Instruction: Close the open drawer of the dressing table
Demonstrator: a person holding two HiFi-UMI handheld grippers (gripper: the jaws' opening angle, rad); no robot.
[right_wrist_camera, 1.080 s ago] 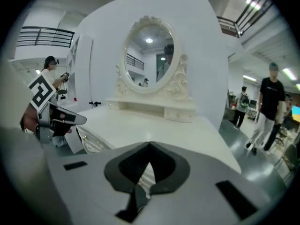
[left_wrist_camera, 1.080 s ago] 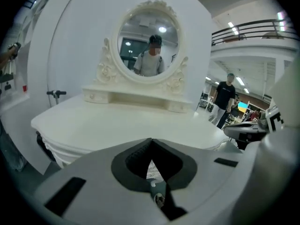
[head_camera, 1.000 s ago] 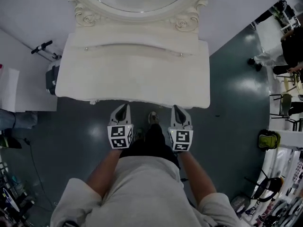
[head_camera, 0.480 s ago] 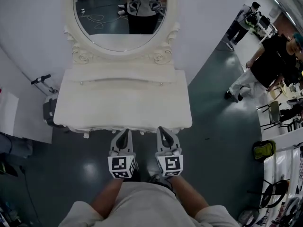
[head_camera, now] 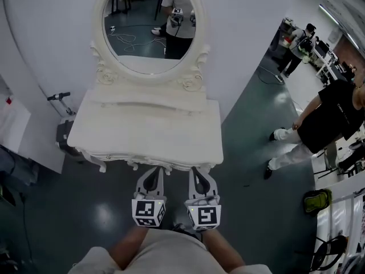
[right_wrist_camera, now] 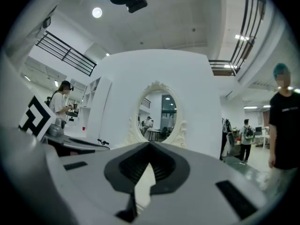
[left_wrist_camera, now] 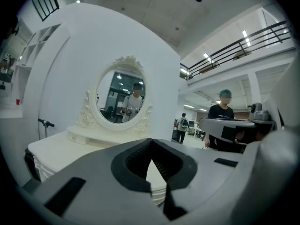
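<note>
Left gripper (head_camera: 151,174): fingers pressed together, nothing between them. Right gripper (head_camera: 195,174): the same, closed and empty. Both are held side by side at lower centre, tips just below the front edge of the dressing table (head_camera: 148,127). The drawer cannot be made out (the white top hides the front from above). Oval mirror (head_camera: 149,24) at top centre. Dark grey floor (head_camera: 251,170); person in black (head_camera: 328,119) near the right edge.
</note>
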